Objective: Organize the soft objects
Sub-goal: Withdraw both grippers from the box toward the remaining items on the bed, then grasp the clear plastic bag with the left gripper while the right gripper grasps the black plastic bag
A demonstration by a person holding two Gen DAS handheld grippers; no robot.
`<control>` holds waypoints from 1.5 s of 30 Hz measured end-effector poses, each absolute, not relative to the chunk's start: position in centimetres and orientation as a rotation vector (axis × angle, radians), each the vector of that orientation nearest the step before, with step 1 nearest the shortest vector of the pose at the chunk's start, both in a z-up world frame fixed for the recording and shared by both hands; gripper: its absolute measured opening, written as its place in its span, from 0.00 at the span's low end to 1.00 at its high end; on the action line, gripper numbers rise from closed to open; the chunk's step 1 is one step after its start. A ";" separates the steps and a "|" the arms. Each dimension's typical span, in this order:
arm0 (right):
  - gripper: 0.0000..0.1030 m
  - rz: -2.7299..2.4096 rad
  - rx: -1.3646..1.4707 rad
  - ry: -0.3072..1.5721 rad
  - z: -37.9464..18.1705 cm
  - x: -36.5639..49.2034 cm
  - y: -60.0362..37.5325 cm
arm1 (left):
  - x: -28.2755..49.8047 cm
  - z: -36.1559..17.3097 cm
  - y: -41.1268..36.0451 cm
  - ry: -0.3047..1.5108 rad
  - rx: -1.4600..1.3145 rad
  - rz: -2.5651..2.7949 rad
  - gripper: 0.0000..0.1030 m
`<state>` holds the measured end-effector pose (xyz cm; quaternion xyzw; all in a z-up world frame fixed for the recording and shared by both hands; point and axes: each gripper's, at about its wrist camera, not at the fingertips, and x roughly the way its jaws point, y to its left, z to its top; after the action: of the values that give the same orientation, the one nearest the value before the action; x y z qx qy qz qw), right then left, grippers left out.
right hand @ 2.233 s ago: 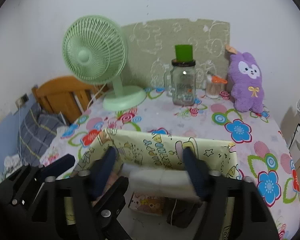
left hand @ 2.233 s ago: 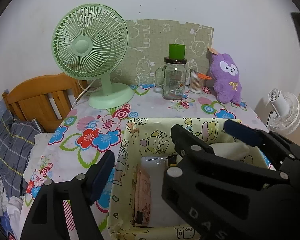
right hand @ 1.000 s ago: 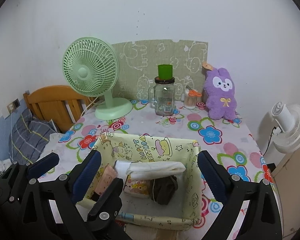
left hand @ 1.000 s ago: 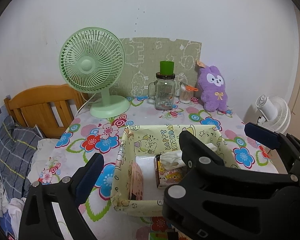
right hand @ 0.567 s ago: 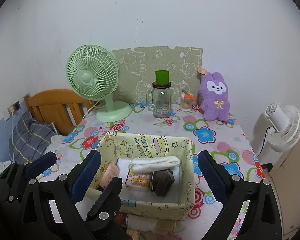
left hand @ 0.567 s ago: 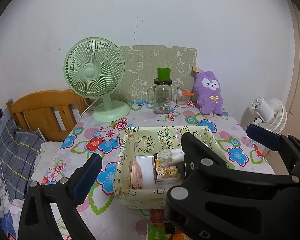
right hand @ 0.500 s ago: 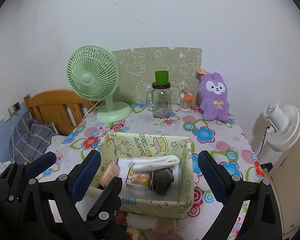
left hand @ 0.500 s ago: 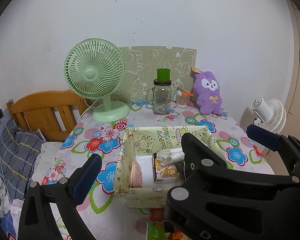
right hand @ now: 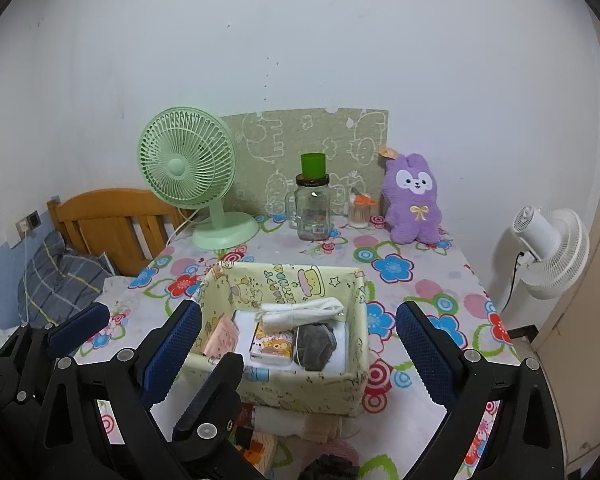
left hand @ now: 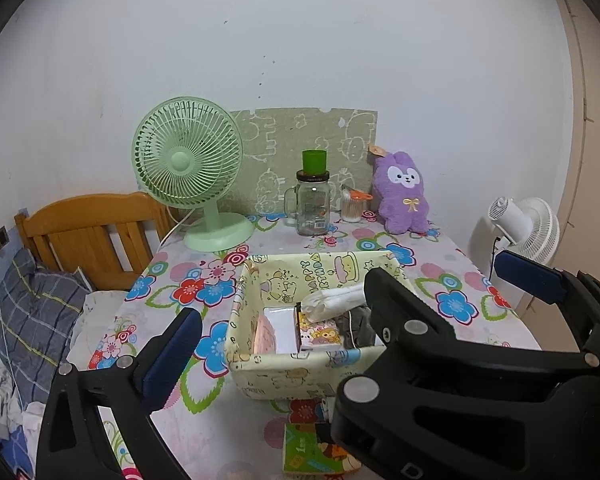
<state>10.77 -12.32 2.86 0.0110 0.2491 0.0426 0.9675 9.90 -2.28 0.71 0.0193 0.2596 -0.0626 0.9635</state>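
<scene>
**Bin mostly packed, both grippers empty**

Spread wide on the right gripper (right hand: 298, 328), blue pads (right hand: 172, 338) well apart, nothing pinched, hanging above the near rim of the yellow cartoon fabric bin (right hand: 300, 390). Same story on the left gripper (left hand: 340, 304): gaping, nothing gripped, touching nothing as far as could be told, parked near the bin's front corner.

Inside the bin: rolled white cloth (right hand: 300, 314) across the back, grey sock-like bundle (right hand: 316, 344) beside a cartoon tissue pack (right hand: 272, 346), pink packet (right hand: 221, 340) leaning at the left wall, white fabric underneath. Looked mostly done, judging by that.

Still outside: folded pale cloth (right hand: 296, 420) on the floral tablecloth (right hand: 440, 292) just in front of the bin, something dark (right hand: 330, 468) at the bottom edge, a colourful booklet-ish thing (left hand: 312, 450). Purple plush bunny (right hand: 414, 200) upright at the back by the glass jar (right hand: 313, 210) and green fan (right hand: 188, 160); possibly next, hard to say.
</scene>
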 end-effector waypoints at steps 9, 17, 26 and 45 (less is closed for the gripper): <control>1.00 0.063 0.022 0.477 2.6 8.1 -12.8 | 7.8 0.3 -2.8 0.515 0.030 -0.156 1.00; 1.00 0.052 0.044 0.470 1.7 6.3 -13.4 | 6.2 -0.5 -3.3 0.517 0.043 -0.162 1.00; 1.00 0.028 0.031 0.467 0.7 4.8 -13.3 | 5.1 -1.5 -3.3 0.539 0.031 -0.174 1.00; 1.00 0.016 0.033 0.477 -4.0 2.9 -13.7 | 3.0 -6.2 -3.6 0.544 0.011 -0.153 1.00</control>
<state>2.86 -13.67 -3.95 0.0164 0.2365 0.0077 0.9715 2.96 -3.57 -6.16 0.0052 0.2682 -0.0757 0.9604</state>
